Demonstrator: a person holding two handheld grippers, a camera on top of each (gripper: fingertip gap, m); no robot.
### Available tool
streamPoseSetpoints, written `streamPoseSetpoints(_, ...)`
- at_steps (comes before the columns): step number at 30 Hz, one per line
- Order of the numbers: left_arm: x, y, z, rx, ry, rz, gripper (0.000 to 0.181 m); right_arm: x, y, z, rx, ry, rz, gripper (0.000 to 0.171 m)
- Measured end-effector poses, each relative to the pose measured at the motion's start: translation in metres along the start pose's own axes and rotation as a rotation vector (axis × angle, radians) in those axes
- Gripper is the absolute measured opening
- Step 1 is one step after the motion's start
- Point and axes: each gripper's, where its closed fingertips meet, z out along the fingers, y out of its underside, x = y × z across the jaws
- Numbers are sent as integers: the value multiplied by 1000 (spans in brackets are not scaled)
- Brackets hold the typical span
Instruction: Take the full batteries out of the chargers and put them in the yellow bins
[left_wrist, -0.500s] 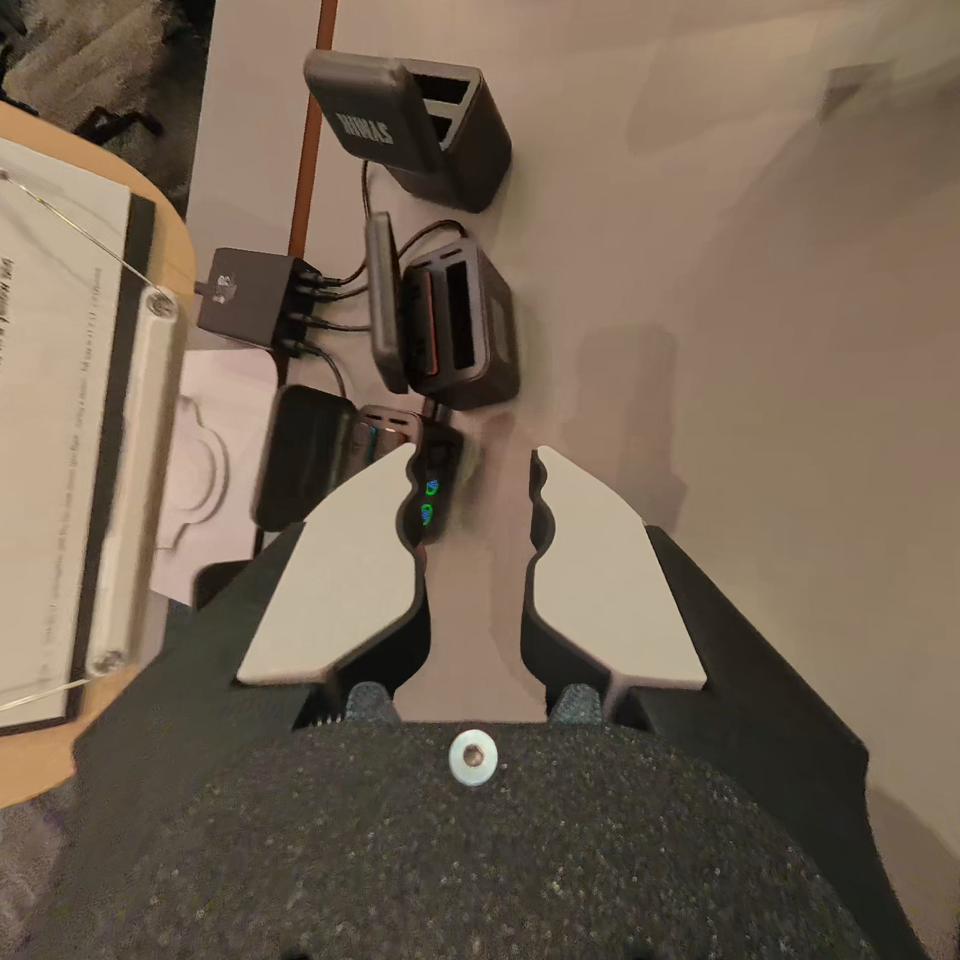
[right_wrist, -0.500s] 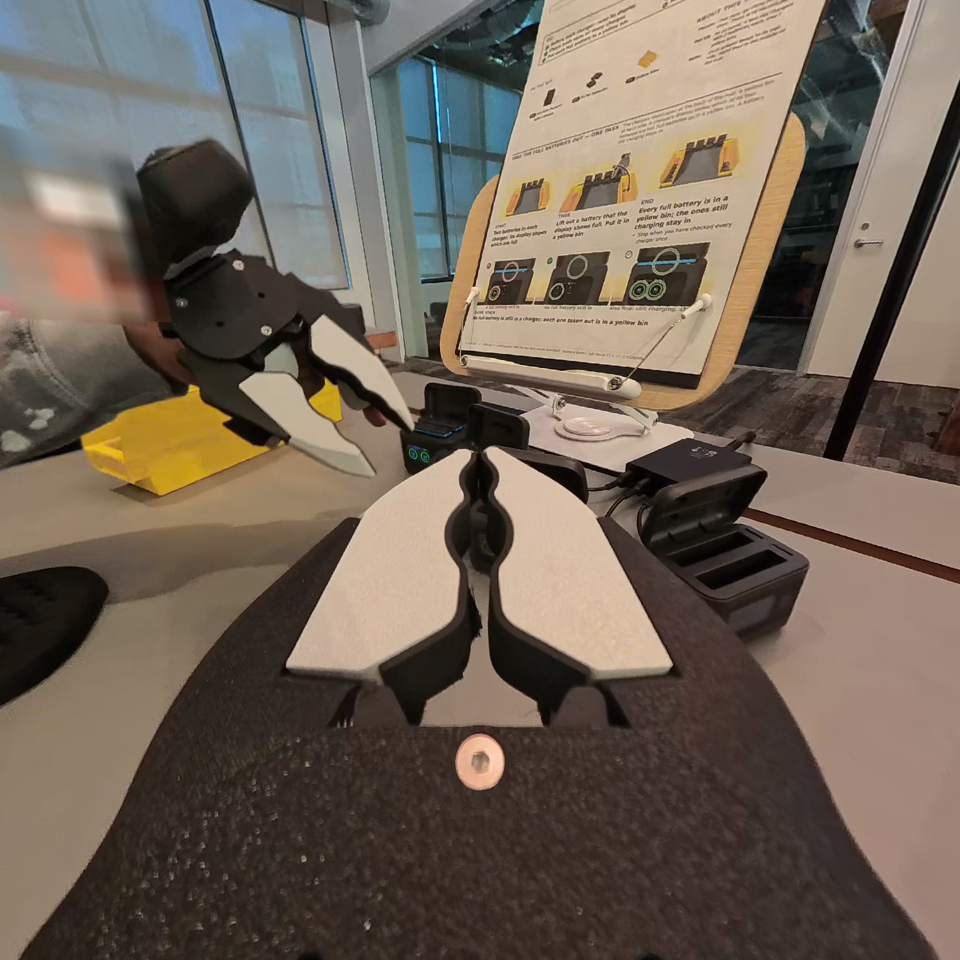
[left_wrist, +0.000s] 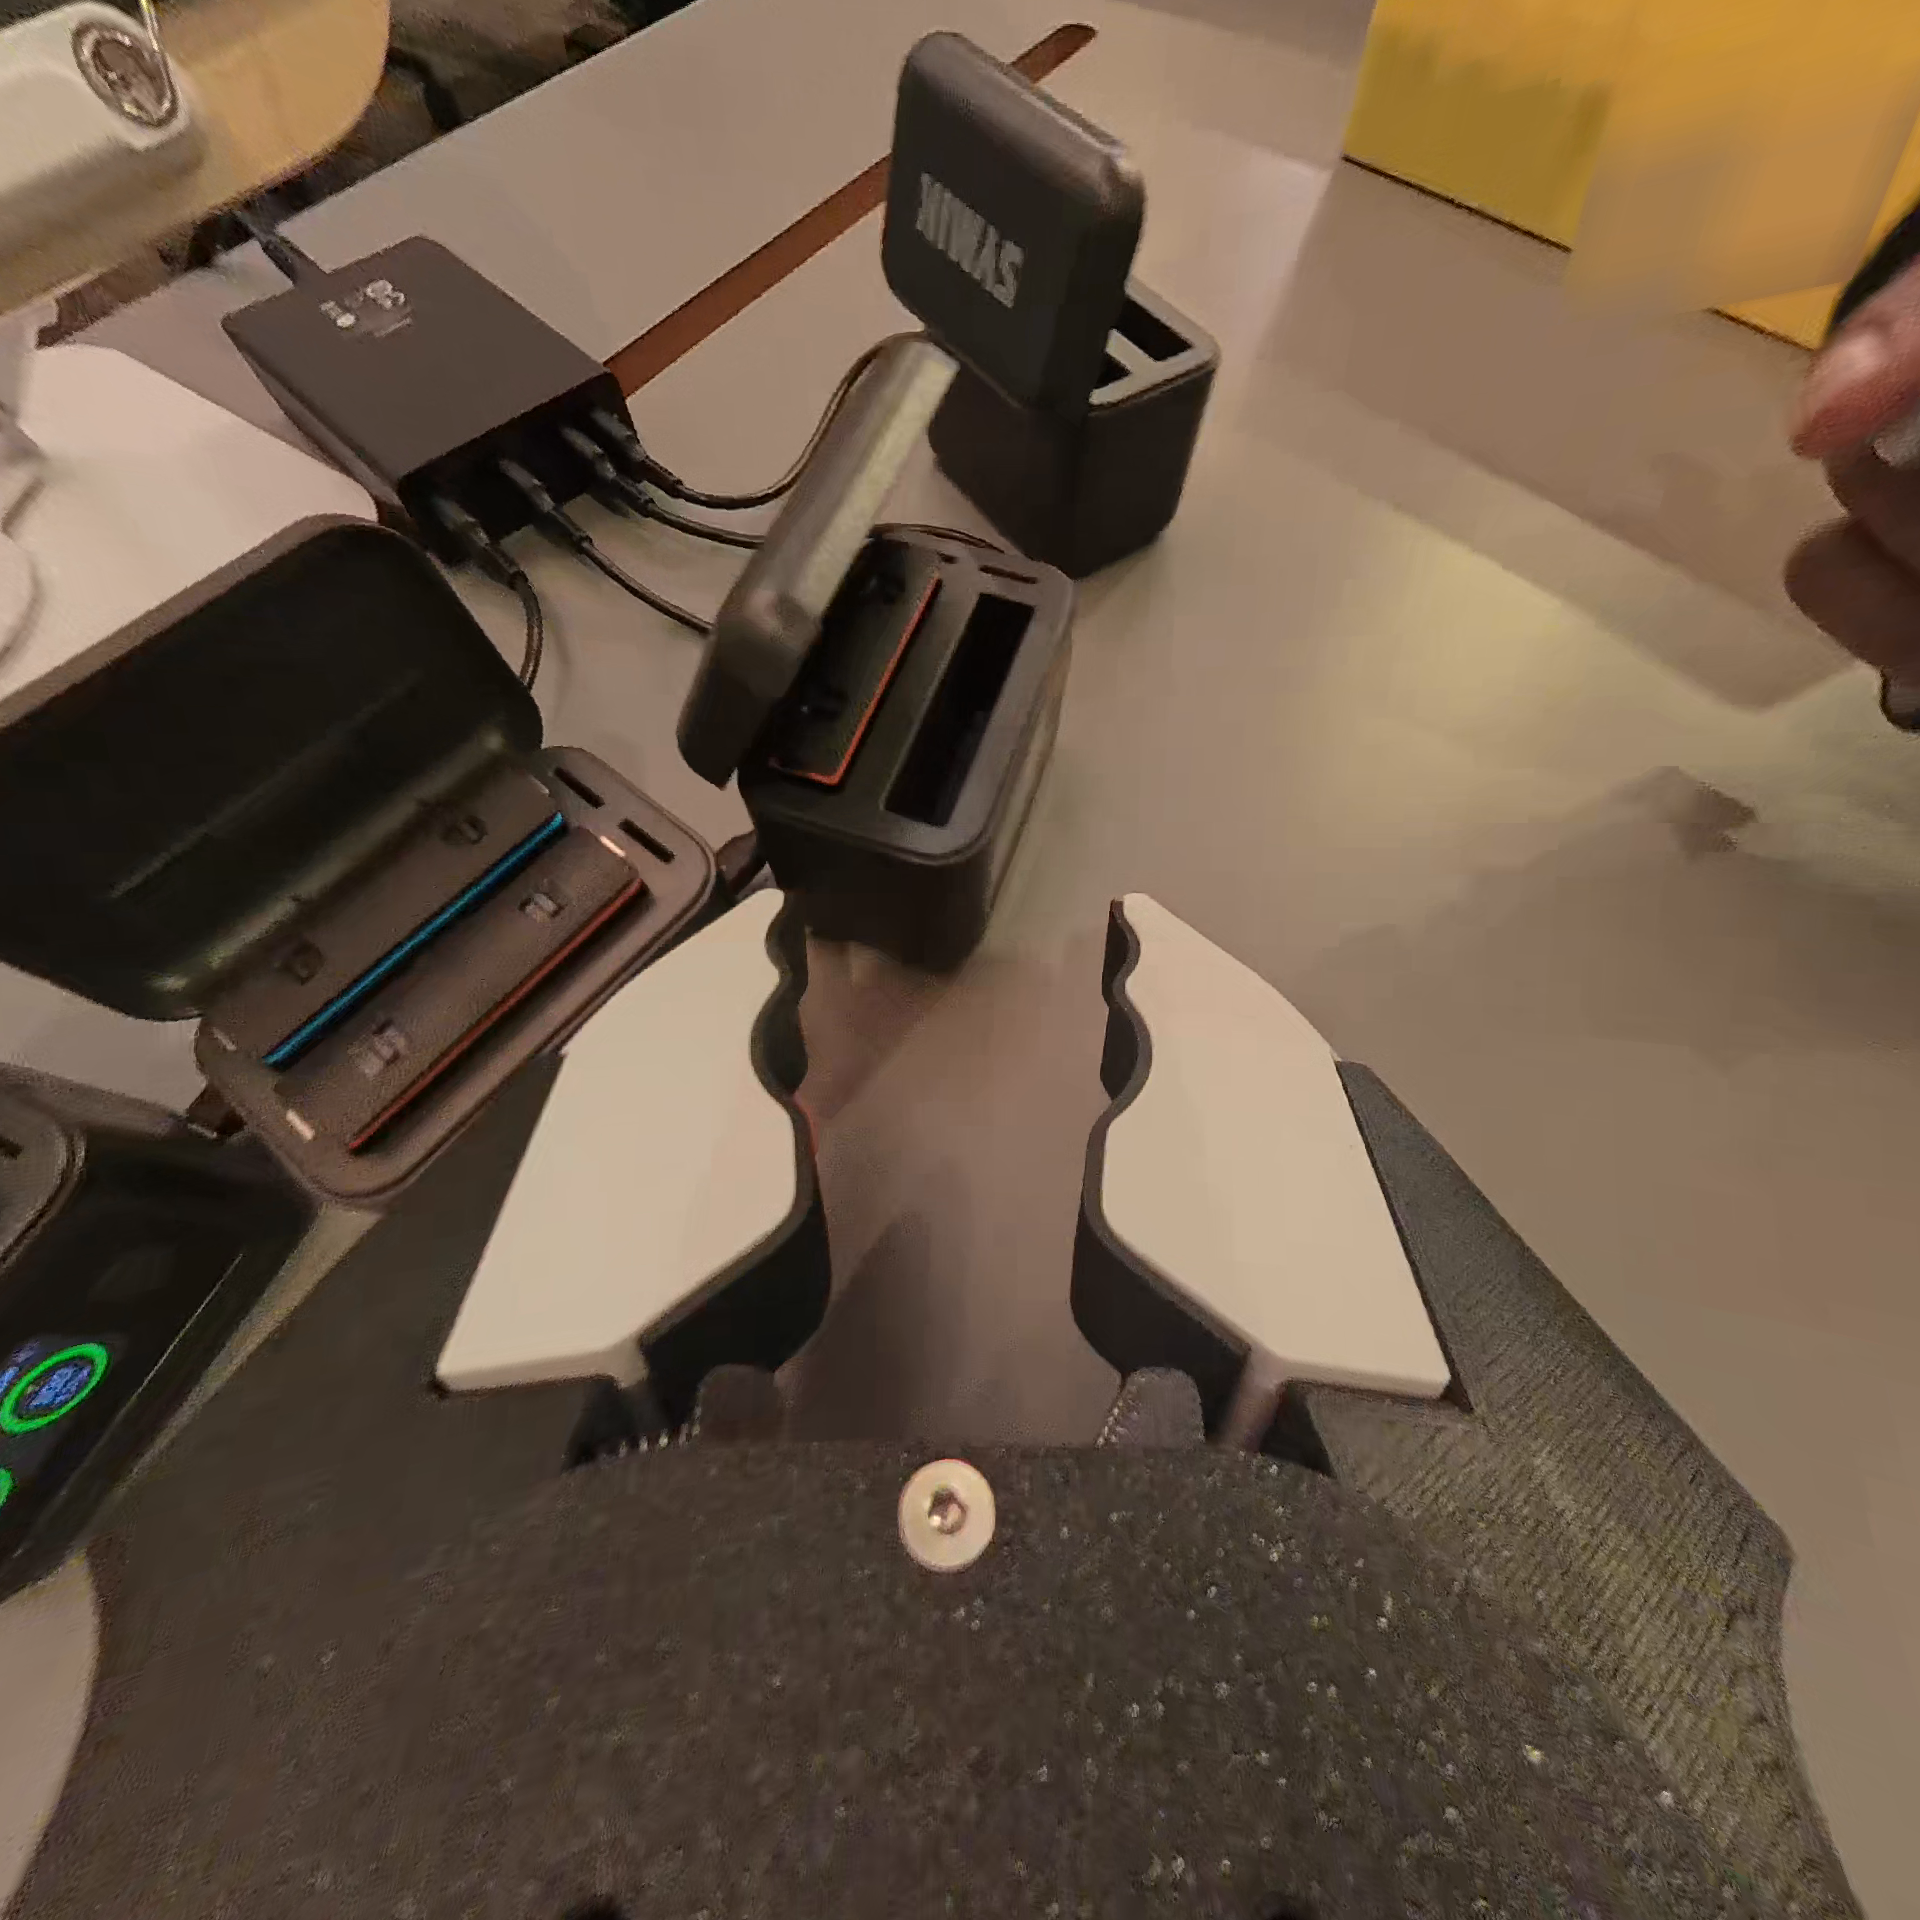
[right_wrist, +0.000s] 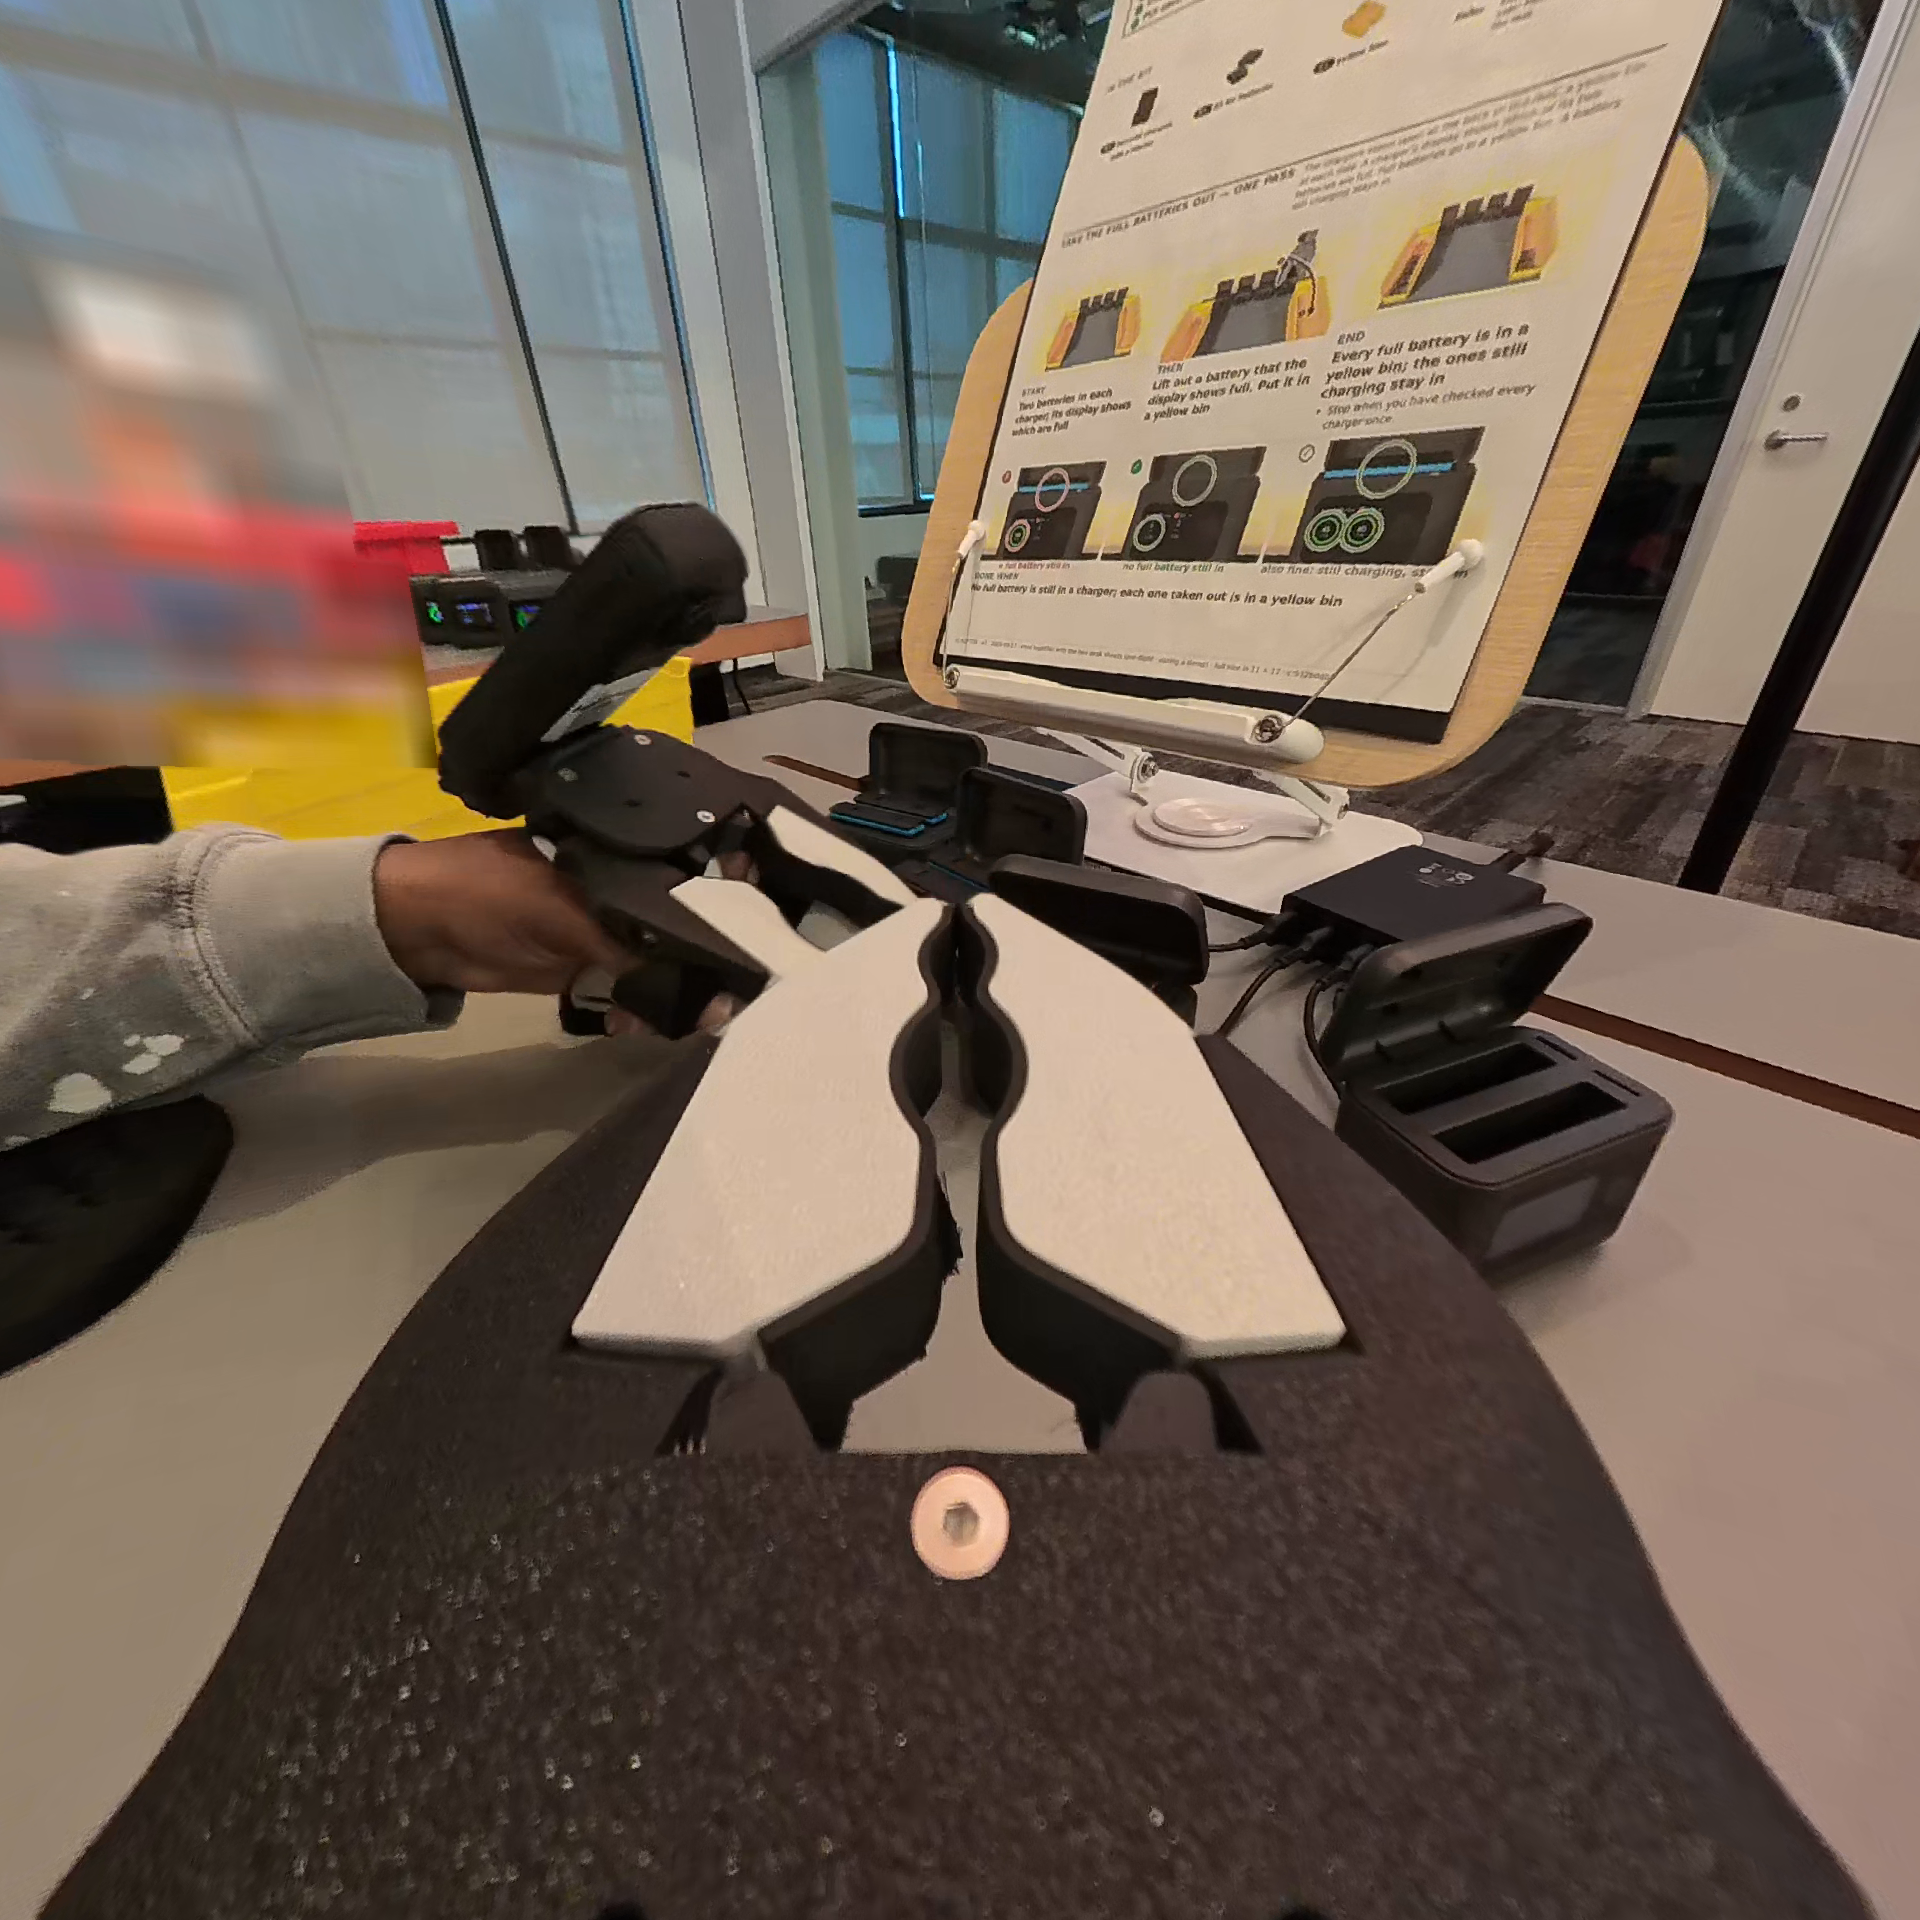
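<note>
The left claw (left_wrist: 951, 914) gapes wide and empty just in front of the middle charger (left_wrist: 914, 748), whose one slot holds a red-edged battery (left_wrist: 852, 686). The right claw (right_wrist: 954, 914) is pressed narrow, nothing visible between its tips, near that charger too. Left of it, another open charger (left_wrist: 447, 997) holds two batteries; behind it on the worktop (left_wrist: 1351, 831) lies a yellow bin (left_wrist: 1475, 114).

four chargers (left_wrist: 904, 748), two grippers (left_wrist: 951, 914)

Chargers (left_wrist: 914, 748) matt black plastic – table (left_wrist: 1455, 935) smooth (slight sheen) – board (right_wrist: 1621, 436) wood.
</note>
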Motion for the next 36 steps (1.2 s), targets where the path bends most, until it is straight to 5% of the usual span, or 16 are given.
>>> streamPoseSetpoints(3, -3, -2, 9, -13, -14, -28, 53, 9, 10, 2, -49, 45, 6, 1)
streamPoseSetpoints(8, -3, 5, 6, -4, -57, -22, 55, 39, 50, 15, -230, 226, 52, 73)
streamPoseSetpoints(11, -4, 8, -3, 16, -79, -50, 56, 40, 83, 33, -401, 260, 32, 94)
streamPoseSetpoints(20, -41, 18, -48, 141, -295, -184, 53, 29, 118, 91, -627, 353, -22, 109)
streamPoseSetpoints(23, -50, 20, -62, 181, -349, -211, 52, 39, 123, 102, -659, 425, -4, 93)
streamPoseSetpoints(36, -69, 18, -84, 234, -465, -173, 51, 55, 119, 124, -610, 721, 77, 91)
